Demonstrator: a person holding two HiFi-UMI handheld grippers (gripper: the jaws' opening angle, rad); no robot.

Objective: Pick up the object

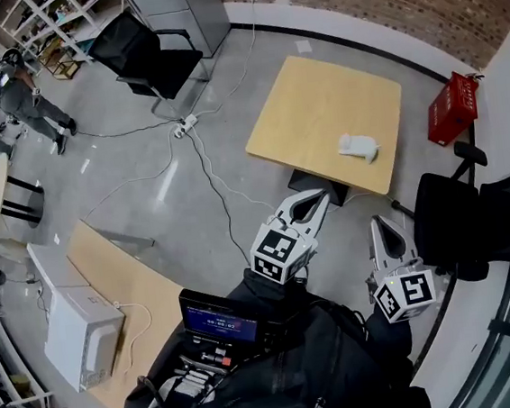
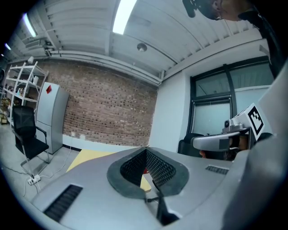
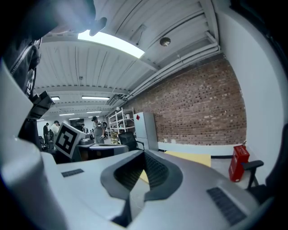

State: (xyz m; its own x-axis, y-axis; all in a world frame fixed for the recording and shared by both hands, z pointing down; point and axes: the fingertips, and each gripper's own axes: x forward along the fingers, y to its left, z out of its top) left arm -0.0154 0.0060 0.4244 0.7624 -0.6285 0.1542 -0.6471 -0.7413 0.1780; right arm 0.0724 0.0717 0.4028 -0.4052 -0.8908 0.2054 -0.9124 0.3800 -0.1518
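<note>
A small white crumpled object [image 1: 358, 147] lies near the right front edge of a square light-wood table [image 1: 308, 102] in the head view. My left gripper [image 1: 320, 199] is held just short of the table's near edge, with its jaws meeting at the tips and nothing between them. My right gripper [image 1: 379, 223] hangs lower and to the right, over the floor, also shut and empty. In the left gripper view the left gripper [image 2: 147, 148] points at the yellow tabletop [image 2: 90, 157]. The right gripper [image 3: 144, 153] faces the same table [image 3: 189, 157] in the right gripper view. Neither gripper view shows the object.
A black office chair [image 1: 460, 218] stands right of my right gripper, and a red box [image 1: 451, 107] sits by the brick wall. Another black chair [image 1: 144, 52] and floor cables [image 1: 185, 124] lie to the left. A white microwave [image 1: 83, 334] rests on a second table. A person [image 1: 26, 96] stands far left.
</note>
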